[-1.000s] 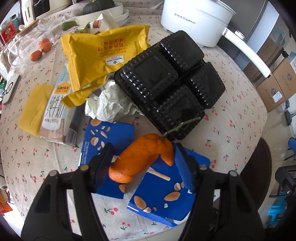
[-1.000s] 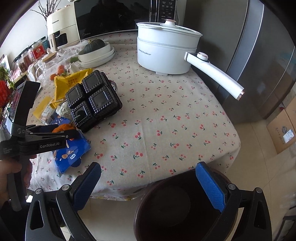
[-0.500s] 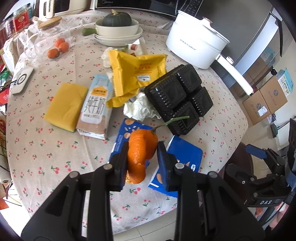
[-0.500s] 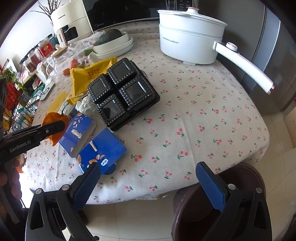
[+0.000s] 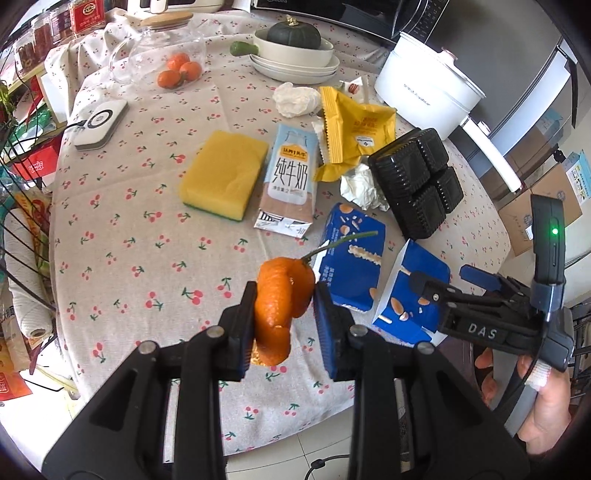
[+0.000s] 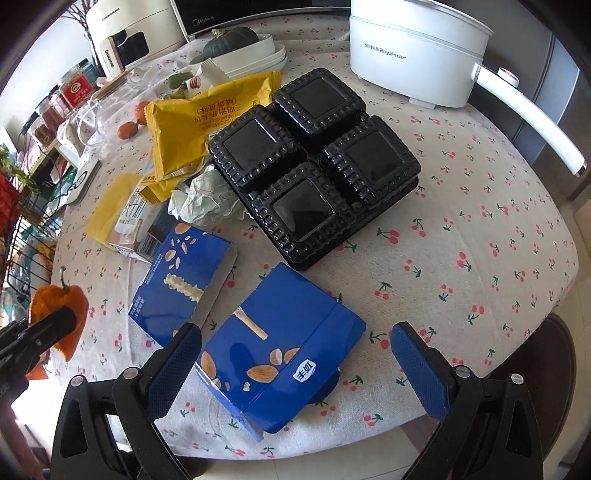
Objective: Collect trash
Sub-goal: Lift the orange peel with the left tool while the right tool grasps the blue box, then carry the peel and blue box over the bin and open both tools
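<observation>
Clamping an orange peel (image 5: pixel 279 310) between its blue pads, the left gripper (image 5: pixel 283 317) hangs above the near edge of the cherry-print tablecloth (image 5: pixel 122 236), jaws nearly together and pressed on the peel, whose green stem sticks up toward one o'clock. Taking the left wrist view from left to right: a white charger puck (image 5: pixel 100 123) lies at ten o'clock, a glass jar (image 5: pixel 162 51) with small oranges (image 5: pixel 180 70) beyond it at eleven. A yellow sponge (image 5: pixel 223 175) sits left of centre, and a flattened milk carton (image 5: pixel 290 184) lies just beside its right edge. At twelve o'clock a green squash (image 5: pixel 293 35) rests in stacked white bowls (image 5: pixel 295 61). A crumpled tissue (image 5: pixel 297 99) and a yellow snack wrapper (image 5: pixel 356 129) follow, with crumpled paper (image 5: pixel 360 188) tucked between the wrapper and a black four-cell plastic tray (image 5: pixel 417 184). A white electric pot (image 5: pixel 428 92) stands at one o'clock.

Two blue ice-cream boxes (image 5: pixel 351 262) lie side by side at the centre right. In the right wrist view the nearer blue box (image 6: pixel 284 350) lies at six o'clock, partly over the table edge, between the widely spread fingers of the right gripper (image 6: pixel 295 354); the pads stand clear of it, gripping nothing. A dark brown bin (image 6: pixel 543 369) shows at four o'clock below the table edge.
</observation>
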`<state>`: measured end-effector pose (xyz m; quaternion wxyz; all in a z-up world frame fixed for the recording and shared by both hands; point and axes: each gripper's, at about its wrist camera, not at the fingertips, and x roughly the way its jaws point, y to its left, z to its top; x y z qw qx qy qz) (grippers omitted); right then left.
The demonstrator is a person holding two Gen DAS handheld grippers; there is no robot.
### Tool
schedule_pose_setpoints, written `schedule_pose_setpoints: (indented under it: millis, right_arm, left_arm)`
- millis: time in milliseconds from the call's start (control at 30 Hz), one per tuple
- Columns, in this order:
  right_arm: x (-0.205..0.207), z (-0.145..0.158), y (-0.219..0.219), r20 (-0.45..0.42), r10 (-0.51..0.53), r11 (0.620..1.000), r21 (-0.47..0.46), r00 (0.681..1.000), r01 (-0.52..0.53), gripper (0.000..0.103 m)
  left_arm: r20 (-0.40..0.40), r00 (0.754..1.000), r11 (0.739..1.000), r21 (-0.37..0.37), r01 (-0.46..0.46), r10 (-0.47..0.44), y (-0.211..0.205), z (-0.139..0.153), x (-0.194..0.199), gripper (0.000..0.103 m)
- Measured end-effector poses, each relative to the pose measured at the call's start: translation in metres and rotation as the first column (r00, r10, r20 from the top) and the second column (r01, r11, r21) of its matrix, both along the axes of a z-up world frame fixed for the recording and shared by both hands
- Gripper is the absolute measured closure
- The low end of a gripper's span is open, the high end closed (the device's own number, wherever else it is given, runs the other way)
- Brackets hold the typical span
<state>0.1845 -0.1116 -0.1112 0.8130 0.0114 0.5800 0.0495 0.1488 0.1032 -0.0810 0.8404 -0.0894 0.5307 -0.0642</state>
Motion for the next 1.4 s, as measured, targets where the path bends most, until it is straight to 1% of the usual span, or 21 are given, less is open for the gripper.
schedule_pose_setpoints:
  millis: [167,267,333,400,467,500,533,633,800,967,1167,1400]
  right_arm:
    - [0.005,-0.014,0.005,-0.020,-0.049,0.998,0.023,0.999,0.050,0.000]
    - [0.005,-0.022,0.015,-0.025,-0.036,0.999,-0.034,0.999,0.035,0.000]
    - [0.003,-0.025,0.024,-0.015,-0.006,0.995,-0.100,1.000,0.004,0.000]
    - [0.000,-0.027,0.030,-0.014,0.017,0.991,-0.133,1.000,-0.019,0.000]
    - [-0.002,-0.025,0.033,-0.010,0.036,0.988,-0.150,0.999,-0.037,0.006]
    - [-0.003,-0.024,0.035,-0.007,0.048,0.986,-0.158,0.999,-0.049,0.012]
    - [-0.004,-0.023,0.036,-0.005,0.061,0.985,-0.163,0.998,-0.061,0.015]
    - [-0.007,-0.020,0.034,-0.005,0.091,0.984,-0.155,0.996,-0.091,0.020]
    - [-0.012,-0.013,0.023,0.000,0.115,0.985,-0.132,0.993,-0.114,0.025]
    - [-0.014,-0.003,0.012,0.020,0.123,0.986,-0.117,0.992,-0.120,0.025]
    - [-0.018,0.012,-0.008,0.047,0.105,0.991,-0.083,0.993,-0.101,0.025]
    - [-0.031,0.037,-0.053,0.092,0.067,0.996,-0.062,0.993,-0.062,0.025]
  left_arm:
    - [0.000,1.000,1.000,0.000,-0.004,0.004,0.008,0.000,-0.003,0.071]
    - [0.000,1.000,1.000,-0.006,-0.021,0.021,0.015,0.001,-0.003,0.071]
    - [0.005,1.000,0.999,-0.010,-0.030,0.030,0.018,0.003,-0.004,0.071]
    - [0.009,0.999,0.999,-0.014,-0.035,0.035,0.021,0.004,-0.006,0.071]
    - [0.010,0.999,0.999,-0.015,-0.037,0.037,0.021,0.005,-0.007,0.071]
    - [0.010,0.999,0.999,-0.016,-0.037,0.037,0.021,0.005,-0.007,0.071]
    - [0.009,0.999,0.999,-0.016,-0.037,0.037,0.021,0.005,-0.007,0.071]
    - [0.008,0.999,0.999,-0.016,-0.032,0.032,0.017,0.005,-0.007,0.071]
    - [0.009,1.000,1.000,-0.019,-0.019,0.020,0.010,0.005,-0.006,0.071]
    - [0.007,1.000,1.000,-0.022,-0.004,0.005,0.000,0.005,-0.005,0.071]
    - [0.009,1.000,0.999,-0.032,0.020,-0.020,-0.014,0.007,-0.005,0.071]
    - [0.021,0.996,0.995,-0.049,0.084,-0.084,-0.045,0.012,-0.007,0.071]
